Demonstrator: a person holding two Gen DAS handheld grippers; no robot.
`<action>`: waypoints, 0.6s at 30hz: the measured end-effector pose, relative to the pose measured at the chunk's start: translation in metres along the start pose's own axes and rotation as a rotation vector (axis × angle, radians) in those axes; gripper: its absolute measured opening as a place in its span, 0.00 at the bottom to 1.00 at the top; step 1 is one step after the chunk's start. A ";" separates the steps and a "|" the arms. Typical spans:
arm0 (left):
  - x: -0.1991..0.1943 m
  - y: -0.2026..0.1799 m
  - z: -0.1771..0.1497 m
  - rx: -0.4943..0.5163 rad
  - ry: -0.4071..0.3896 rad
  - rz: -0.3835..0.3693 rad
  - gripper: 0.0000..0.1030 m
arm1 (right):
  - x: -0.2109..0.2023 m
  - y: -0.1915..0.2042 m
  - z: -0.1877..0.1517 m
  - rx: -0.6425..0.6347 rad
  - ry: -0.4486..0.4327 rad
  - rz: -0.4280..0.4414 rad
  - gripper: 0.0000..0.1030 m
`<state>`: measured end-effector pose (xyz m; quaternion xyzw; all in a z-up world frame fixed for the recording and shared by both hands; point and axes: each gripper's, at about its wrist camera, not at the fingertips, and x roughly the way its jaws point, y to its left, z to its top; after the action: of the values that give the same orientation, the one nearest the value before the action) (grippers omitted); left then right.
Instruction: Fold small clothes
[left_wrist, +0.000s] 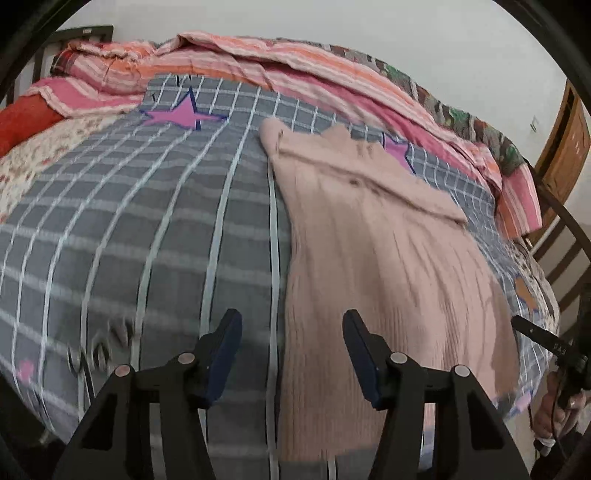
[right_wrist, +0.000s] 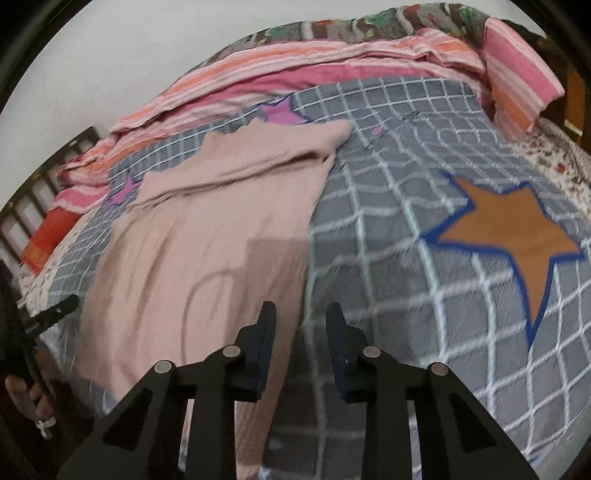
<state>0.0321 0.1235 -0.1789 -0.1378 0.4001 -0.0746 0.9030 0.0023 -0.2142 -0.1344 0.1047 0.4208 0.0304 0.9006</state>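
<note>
A small pale pink knitted garment (left_wrist: 369, 236) lies spread flat on a grey checked bed cover (left_wrist: 147, 221). It also shows in the right wrist view (right_wrist: 207, 229), with its sleeves folded across the upper part. My left gripper (left_wrist: 291, 325) is open and empty, hovering above the garment's left edge near its hem. My right gripper (right_wrist: 301, 314) is open and empty, hovering above the garment's right edge near its hem. The right gripper shows at the far right of the left wrist view (left_wrist: 535, 336), and the left gripper shows at the far left of the right wrist view (right_wrist: 51, 314).
A pink and orange striped quilt (left_wrist: 258, 62) is bunched along the far side of the bed. A red pillow (left_wrist: 22, 122) lies at the head. The cover carries a purple star (left_wrist: 177, 114) and an orange star (right_wrist: 513, 236). A wooden bed frame (left_wrist: 561, 236) rises at the right.
</note>
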 end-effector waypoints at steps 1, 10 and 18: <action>-0.001 0.000 -0.006 -0.003 0.006 0.003 0.49 | -0.002 0.002 -0.006 -0.004 0.005 0.011 0.28; 0.008 0.000 -0.031 -0.056 0.051 -0.013 0.26 | 0.007 0.015 -0.050 -0.001 0.083 0.065 0.30; -0.009 0.007 -0.028 -0.160 -0.002 -0.062 0.07 | -0.002 0.023 -0.053 -0.028 0.033 0.079 0.04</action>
<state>0.0054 0.1274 -0.1931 -0.2218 0.3995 -0.0703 0.8867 -0.0382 -0.1834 -0.1610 0.1081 0.4307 0.0739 0.8930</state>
